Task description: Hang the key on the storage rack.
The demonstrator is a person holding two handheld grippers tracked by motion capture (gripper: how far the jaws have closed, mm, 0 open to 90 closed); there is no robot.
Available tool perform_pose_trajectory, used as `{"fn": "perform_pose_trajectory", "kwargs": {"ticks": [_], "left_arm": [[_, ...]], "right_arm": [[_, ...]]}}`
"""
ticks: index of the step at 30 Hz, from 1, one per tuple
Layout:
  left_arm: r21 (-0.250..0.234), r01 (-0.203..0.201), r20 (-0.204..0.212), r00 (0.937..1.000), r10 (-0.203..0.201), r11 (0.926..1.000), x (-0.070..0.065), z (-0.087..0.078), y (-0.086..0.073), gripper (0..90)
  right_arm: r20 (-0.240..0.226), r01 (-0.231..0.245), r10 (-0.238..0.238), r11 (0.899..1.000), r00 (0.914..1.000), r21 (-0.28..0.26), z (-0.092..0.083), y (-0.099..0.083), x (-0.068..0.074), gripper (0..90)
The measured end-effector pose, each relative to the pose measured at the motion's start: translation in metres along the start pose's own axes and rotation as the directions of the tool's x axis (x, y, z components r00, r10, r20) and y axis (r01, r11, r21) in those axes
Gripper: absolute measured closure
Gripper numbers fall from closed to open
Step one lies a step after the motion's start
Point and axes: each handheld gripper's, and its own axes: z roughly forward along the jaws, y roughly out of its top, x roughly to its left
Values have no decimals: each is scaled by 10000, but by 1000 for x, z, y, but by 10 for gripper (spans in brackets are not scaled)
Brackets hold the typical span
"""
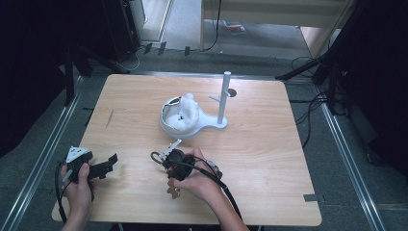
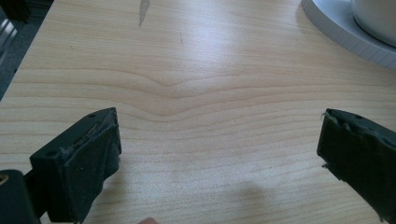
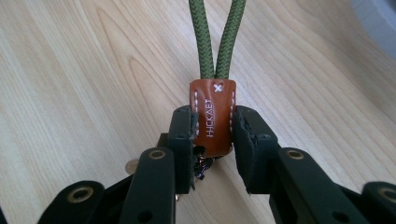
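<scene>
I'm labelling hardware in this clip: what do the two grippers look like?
Both are black. The left gripper carries a grey three-cornered plate and has wide, worn foam pads. The right gripper has jointed links with brass-coloured rivets. A black cable trails from it. No sleeves show.

The table [image 1: 269, 139] is light wood with wavy brown grain lines. The rope loop [image 3: 217, 37] is green with a woven pattern. The tag [image 3: 212, 116] on it is orange-brown with white stitches and white letters. Both grippers are black. The stand [image 1: 222, 103] and the bowl [image 1: 179, 118] are white
</scene>
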Motion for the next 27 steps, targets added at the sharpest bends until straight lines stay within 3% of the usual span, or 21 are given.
{"fn": "perform_pose_trajectory", "kwargs": {"ticks": [5,10,15,27], "left_arm": [[3,-5,-5,10000,5,10000,0,0,0,4],[12,-23,-8,10000,23,10000,0,0,0,4],[9,-19,-11,10000,19,10000,0,0,0,4],[18,-42,-10,10000,42,10000,0,0,0,4]], "right_arm": [[-28,-172,170,9979,9999,-623,-10,-6,0,706],[49,-384,395,9887,9992,-1447,-20,-10,-2,706],[15,-640,660,9735,9978,-2194,-32,-14,-4,706],[264,-986,1163,9249,9929,-3673,-51,-20,-8,705]]}}
